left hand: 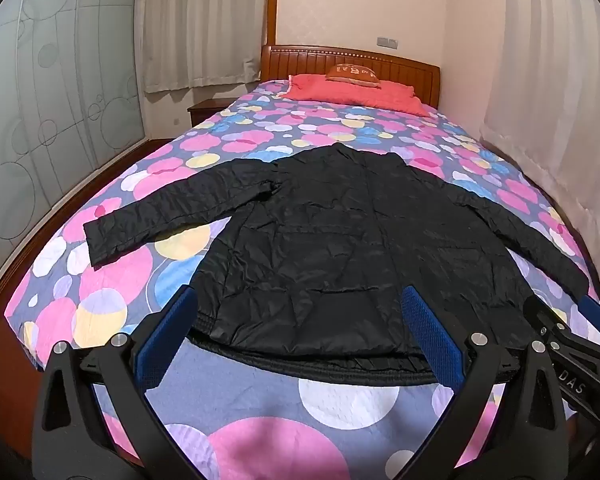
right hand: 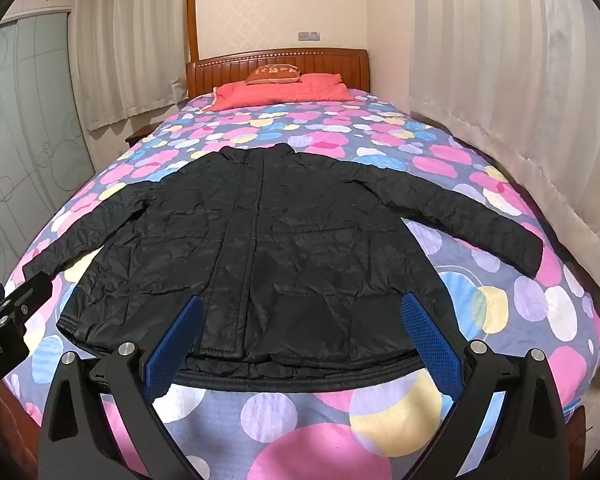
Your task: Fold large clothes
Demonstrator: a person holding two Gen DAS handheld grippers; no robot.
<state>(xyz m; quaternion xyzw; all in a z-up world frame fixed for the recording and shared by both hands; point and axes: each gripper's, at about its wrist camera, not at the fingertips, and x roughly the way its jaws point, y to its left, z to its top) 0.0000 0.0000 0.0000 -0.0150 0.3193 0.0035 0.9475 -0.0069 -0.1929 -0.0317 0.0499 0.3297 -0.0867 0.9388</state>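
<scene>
Hanging low over the foot of the bed, the left gripper [left hand: 300, 316] stands with its blue-padded jaws spread as wide as they go, nothing between them but the hem of the black jacket [left hand: 340, 240] beyond. The right gripper [right hand: 300, 320] is the same: jaws fully apart, empty, aimed down at the jacket's bottom edge. In the left wrist view the right gripper shows at the right edge, and its black body bears white letters reading "DAS"; any letters before them are cut off. In the right wrist view the left gripper sits at the left edge with a partial white label, "nRobot.AI" as far as it can be read.

Just past both grippers, the jacket lies flat on its back on the quilt [right hand: 380, 420], which is printed with pink, blue, yellow and white circles. Its front is closed, the hem nearest, the collar pointing away, and both sleeves spread outward to the sides.

Farther off, a red pillow [right hand: 280, 90] lies at the head of the bed with a small orange cushion [right hand: 274, 71] on it; the cushion carries pale writing too small to read. Behind stands the wooden headboard [right hand: 228, 72].
</scene>
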